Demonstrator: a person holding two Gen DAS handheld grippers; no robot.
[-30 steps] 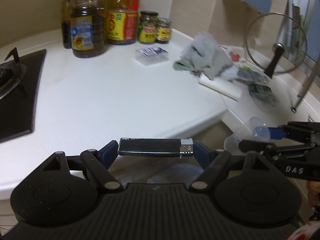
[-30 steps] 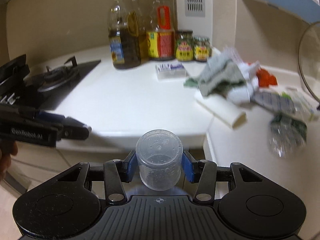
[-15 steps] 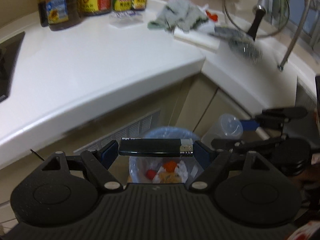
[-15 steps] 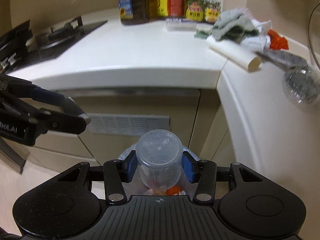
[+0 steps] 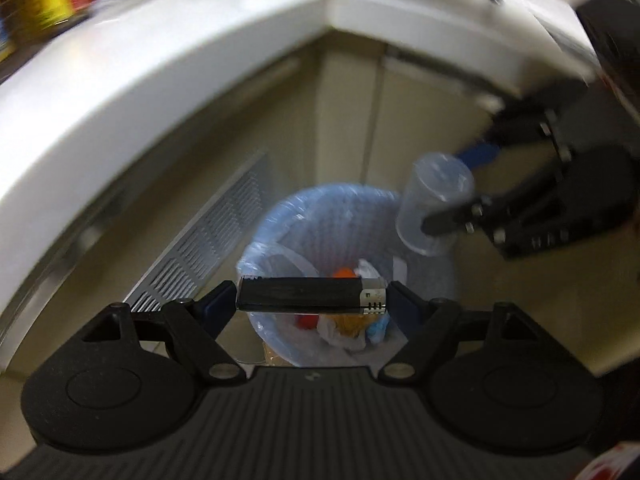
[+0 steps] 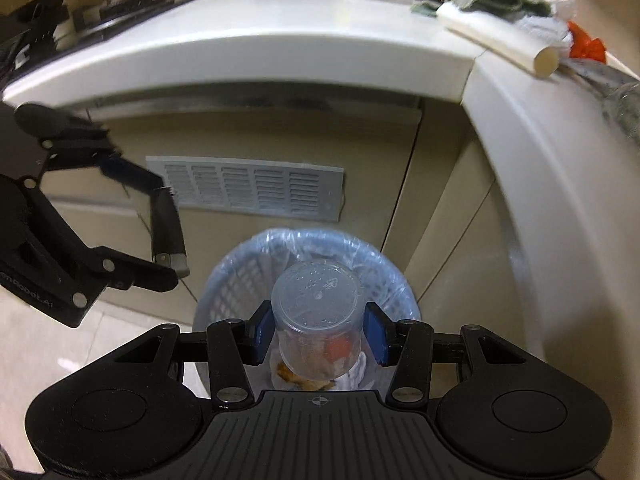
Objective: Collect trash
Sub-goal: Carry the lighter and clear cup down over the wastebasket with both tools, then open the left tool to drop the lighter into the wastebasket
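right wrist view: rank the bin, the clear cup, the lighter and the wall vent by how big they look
1. Wall vent, with the bin about the same, so no call between them.
2. Clear cup, enlarged by nearness.
3. Lighter.

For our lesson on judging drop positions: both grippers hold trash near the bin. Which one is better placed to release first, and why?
Probably the right. In its own view the right gripper holds the clear cup squarely over the lined bin. That view shows the left gripper and its lighter beside the rim.

Dim, warm indoor light; left view smeared by motion blur; fisheye bends both views' edges.
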